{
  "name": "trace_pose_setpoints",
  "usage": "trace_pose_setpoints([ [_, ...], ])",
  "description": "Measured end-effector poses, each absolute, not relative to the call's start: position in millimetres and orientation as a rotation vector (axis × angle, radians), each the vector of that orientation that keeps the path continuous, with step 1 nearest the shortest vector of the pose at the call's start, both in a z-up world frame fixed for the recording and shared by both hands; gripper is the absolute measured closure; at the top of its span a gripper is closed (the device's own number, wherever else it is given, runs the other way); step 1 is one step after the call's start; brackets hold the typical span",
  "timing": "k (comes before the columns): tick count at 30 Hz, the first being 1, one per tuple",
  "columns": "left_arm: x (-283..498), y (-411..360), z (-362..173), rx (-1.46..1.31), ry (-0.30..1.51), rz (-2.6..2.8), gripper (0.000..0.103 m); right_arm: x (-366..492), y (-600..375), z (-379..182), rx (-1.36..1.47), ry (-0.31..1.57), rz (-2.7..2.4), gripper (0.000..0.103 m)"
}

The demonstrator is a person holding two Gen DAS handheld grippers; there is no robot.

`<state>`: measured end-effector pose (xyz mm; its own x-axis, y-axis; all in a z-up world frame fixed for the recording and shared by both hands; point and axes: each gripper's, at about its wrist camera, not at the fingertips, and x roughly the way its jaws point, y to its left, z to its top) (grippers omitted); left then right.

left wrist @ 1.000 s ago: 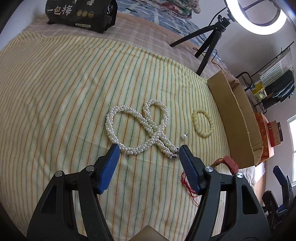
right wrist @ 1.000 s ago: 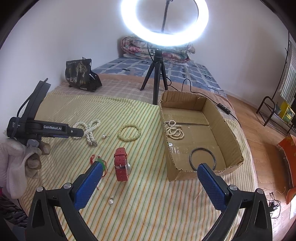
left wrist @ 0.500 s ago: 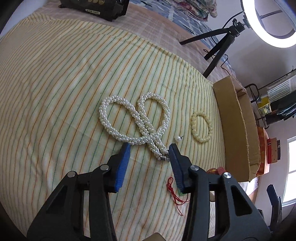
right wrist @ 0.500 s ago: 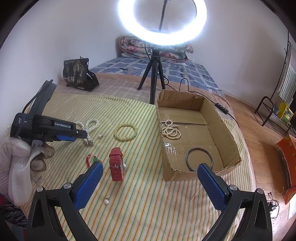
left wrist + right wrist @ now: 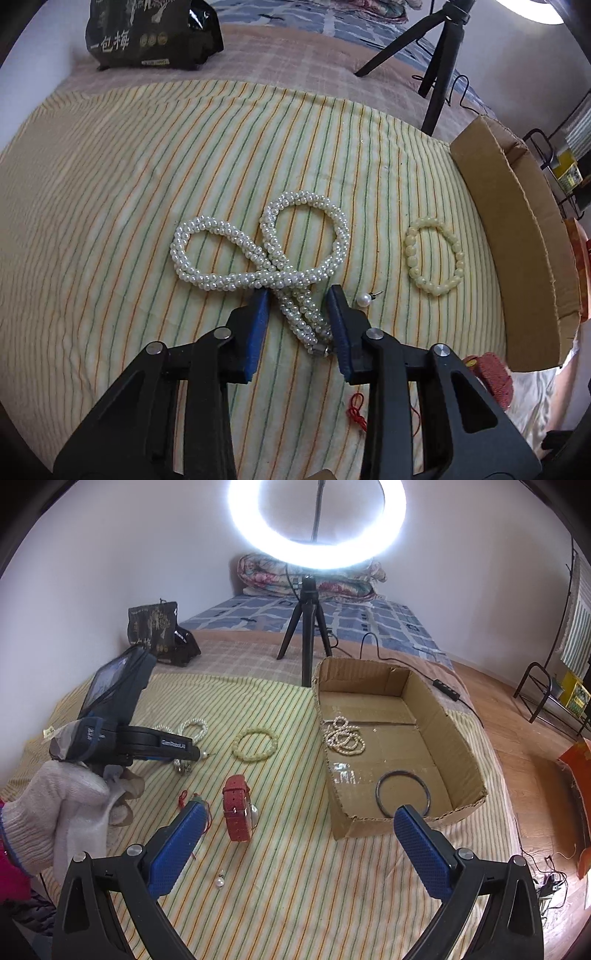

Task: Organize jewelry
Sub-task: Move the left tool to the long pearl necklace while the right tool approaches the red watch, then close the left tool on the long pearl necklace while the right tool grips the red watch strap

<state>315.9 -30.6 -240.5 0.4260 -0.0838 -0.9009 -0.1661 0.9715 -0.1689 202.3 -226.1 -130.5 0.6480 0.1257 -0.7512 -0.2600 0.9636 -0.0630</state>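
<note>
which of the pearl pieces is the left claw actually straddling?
The twisted white pearl rope on the striped cloth: its clasp end lies between the left claw's closing jaws. The other pearl strand sits inside the cardboard box.

I see a white pearl necklace point(image 5: 258, 254) on the bed's yellow sheet point(image 5: 129, 192) with green and orange stripes. My fingers point(image 5: 256, 332) are blue; the watch strap point(image 5: 236, 812) is red.

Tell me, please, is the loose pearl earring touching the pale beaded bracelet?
Apart. The left wrist view shows striped cloth between the pearl earring, lying beside the left tool's finger, and the beaded bracelet nearer the cardboard box.
</note>
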Motion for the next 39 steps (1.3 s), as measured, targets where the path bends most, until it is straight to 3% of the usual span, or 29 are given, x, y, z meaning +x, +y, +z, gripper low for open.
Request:
trace_pose_setpoints([
  [2, 312.2, -27.6, -241.3, -0.237, 1.108, 0.051, 0.086, 204.1, -221.1, -137.4, -0.180, 0.859, 0.237, 0.001],
  [9, 310.1, -16.6, -240.5, -0.247, 1.091, 0.008, 0.089, 222.7, -211.2, -166.4, -0.148, 0.965, 0.272, 0.016],
  [15, 310.1, -11.0, -240.2, -0.266, 1.079, -0.024, 0.090, 238.8, -201.4, -186.2, -0.172, 1.005, 0.263, 0.021],
  [20, 311.8, -0.5, -239.7, -0.332, 1.093, -0.047, 0.090, 246.9, -192.9, -197.7, -0.212, 1.030, 0.268, 0.037],
  [22, 313.6, 3.5, -239.2, -0.363, 1.104, -0.054, 0.090, 248.1, -189.0, -199.2, -0.228, 1.038, 0.278, 0.052],
  [28, 313.4, 16.3, -231.3, -0.438, 1.101, -0.057, 0.091, 249.0, -182.4, -198.4, -0.231, 1.048, 0.290, 0.082],
  [30, 311.5, 20.0, -226.0, -0.437, 1.085, -0.062, 0.091, 247.9, -180.3, -196.5, -0.231, 1.041, 0.296, 0.087],
  [39, 305.9, 32.7, -200.2, -0.443, 1.033, -0.075, 0.091, 242.1, -178.9, -187.9, -0.230, 1.018, 0.307, 0.088],
])
